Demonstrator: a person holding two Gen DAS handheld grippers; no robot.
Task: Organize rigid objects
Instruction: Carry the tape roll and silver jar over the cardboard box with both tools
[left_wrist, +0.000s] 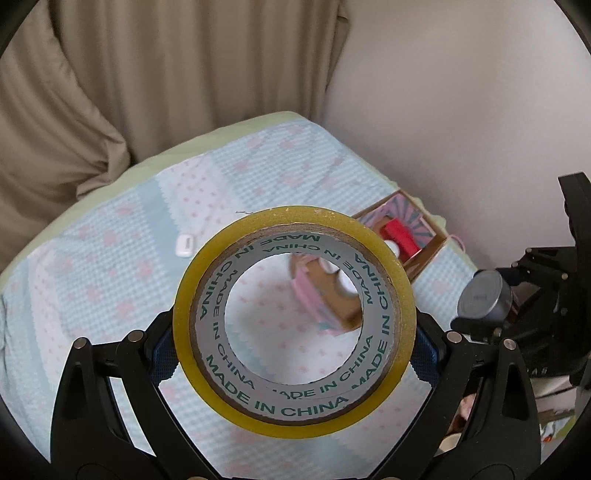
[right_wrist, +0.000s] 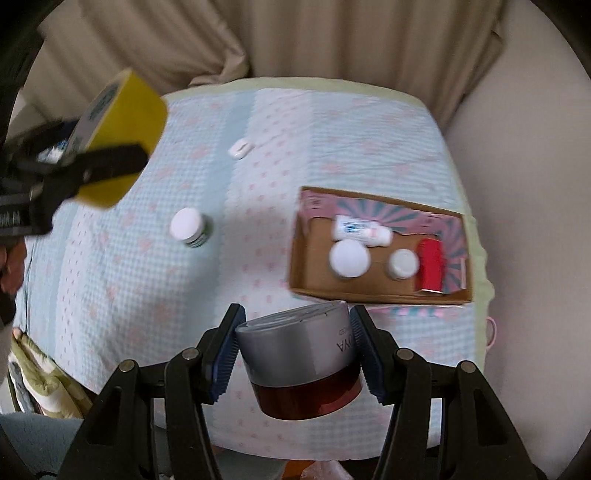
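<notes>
One tape roll (left_wrist: 293, 321) reading "MADE IN CHINA", jar (right_wrist: 299, 360) perhaps "OYA"

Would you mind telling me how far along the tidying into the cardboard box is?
Done: the cardboard box already holds a tube, two white-capped jars and a red item. In hand: the left tongs grip the tape roll; the right tongs grip a silver-lidded jar. Left: a white-capped bottle and a small white case on the cloth.
</notes>
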